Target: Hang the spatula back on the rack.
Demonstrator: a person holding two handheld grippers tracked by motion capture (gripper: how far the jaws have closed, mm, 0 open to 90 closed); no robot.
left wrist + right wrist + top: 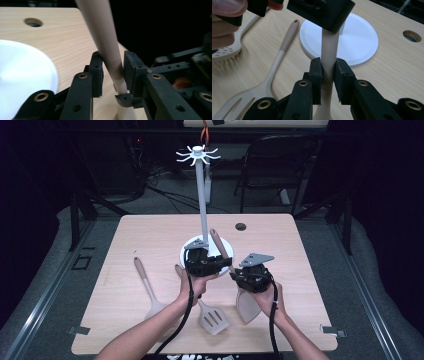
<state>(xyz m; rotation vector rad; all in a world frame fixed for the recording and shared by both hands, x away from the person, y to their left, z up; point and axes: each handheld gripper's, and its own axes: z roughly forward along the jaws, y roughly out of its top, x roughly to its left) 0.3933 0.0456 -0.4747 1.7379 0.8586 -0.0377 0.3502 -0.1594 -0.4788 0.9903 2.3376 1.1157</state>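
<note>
Pale wood table (150,235) on a dark floor with rails; background is black, with a chair (280,167) and cables beyond the far edge.

Near edge: two forearms enter from below. A slotted turner (212,317) lies flat near centre, head toward the near edge. Left of it lies a forked spatula (147,287), its brown-tipped handle pointing far-left; in the right gripper view its tines (234,107) sit lower left, and a perforated utensil (224,53) lies at the left edge.

Right gripper (240,276), right of centre, is clenched on the handle of a beige utensil (247,307). The utensil's broad blade hangs toward the near edge, just below the hand; whether it touches the table I cannot tell. In the right gripper view both pads press the handle (328,62) on either side.

Left gripper (222,261), just left and slightly farther, reaches across to the same handle higher up. In the left gripper view its pads (96,72) flank the handle (110,50): the left pad touches, and a thin gap seems to remain at the right pad, so full grip cannot be confirmed. The brown handle tip (216,240) rises far-left above both grippers.

Farther: white round base (362,42) of a rack, touching the table, with a grey pole (202,200) upright to a hook crown (198,154). Round hole (241,226) in the table right of the pole.
</note>
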